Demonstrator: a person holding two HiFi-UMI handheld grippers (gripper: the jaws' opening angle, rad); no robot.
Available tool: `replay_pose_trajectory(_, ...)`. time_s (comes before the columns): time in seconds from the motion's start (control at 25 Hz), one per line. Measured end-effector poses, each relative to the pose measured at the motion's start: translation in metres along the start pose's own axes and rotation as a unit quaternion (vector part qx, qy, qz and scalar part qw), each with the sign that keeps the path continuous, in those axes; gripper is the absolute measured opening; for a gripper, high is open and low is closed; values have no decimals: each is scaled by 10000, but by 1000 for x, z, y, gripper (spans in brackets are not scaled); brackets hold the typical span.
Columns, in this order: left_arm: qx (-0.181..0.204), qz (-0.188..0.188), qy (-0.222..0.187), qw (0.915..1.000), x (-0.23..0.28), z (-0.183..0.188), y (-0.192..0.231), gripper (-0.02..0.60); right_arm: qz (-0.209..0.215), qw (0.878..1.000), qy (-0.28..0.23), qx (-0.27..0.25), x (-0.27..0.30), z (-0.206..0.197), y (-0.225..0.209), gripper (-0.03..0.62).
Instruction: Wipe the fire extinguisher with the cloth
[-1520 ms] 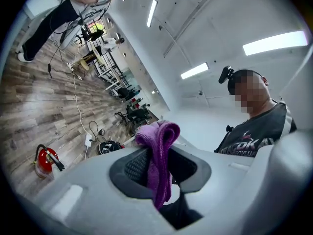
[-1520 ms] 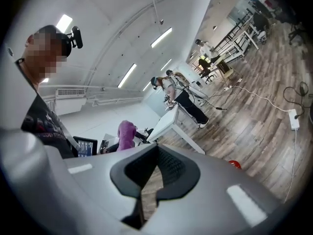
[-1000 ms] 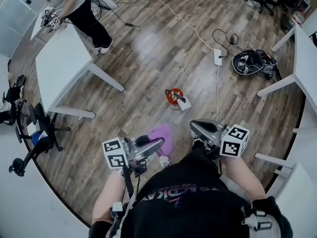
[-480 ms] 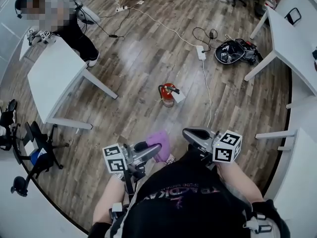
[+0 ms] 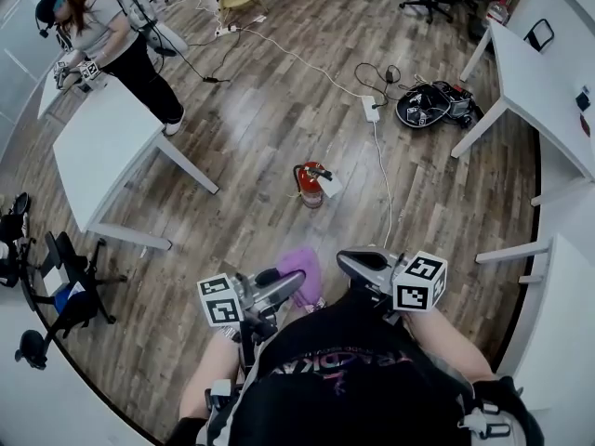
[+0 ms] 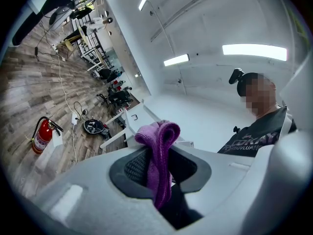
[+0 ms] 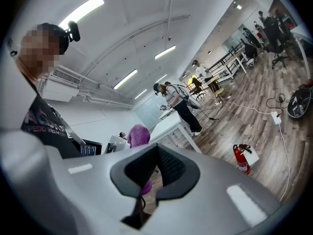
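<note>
One red fire extinguisher (image 5: 310, 184) stands upright on the wood floor (image 5: 251, 137), well ahead of the person. The left tool (image 5: 294, 282) pinches the purple cloth (image 5: 301, 264). The right tool (image 5: 348, 261) is squeezed tight with nothing in it. A hard wipe could knock the fire extinguisher over, since nothing holds it steady.

Beneath me, the grey-brown wood-plank floor (image 5: 260, 128): red cylindrical fire extinguisher (image 5: 310, 184) upright at centre; white power strip (image 5: 370, 110) at one o'clock from it.
</note>
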State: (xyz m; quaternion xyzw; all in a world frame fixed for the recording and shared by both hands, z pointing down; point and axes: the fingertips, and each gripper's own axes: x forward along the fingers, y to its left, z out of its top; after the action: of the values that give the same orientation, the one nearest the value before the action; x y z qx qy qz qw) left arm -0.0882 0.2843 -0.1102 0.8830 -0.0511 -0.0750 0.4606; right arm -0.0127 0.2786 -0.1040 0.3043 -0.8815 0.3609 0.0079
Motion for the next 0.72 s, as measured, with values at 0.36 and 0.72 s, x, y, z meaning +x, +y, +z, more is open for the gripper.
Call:
replay_pose_trajectory(0.36,41,19,53,10000,-6,-4,-7,81,-9,10000,-63,-29,-1,1,8,2)
replay_pose_trajectory(0.72,34,7,0,10000,-1,-6,-12,81,-6,9999,-71,-98,-6,3,10,2)
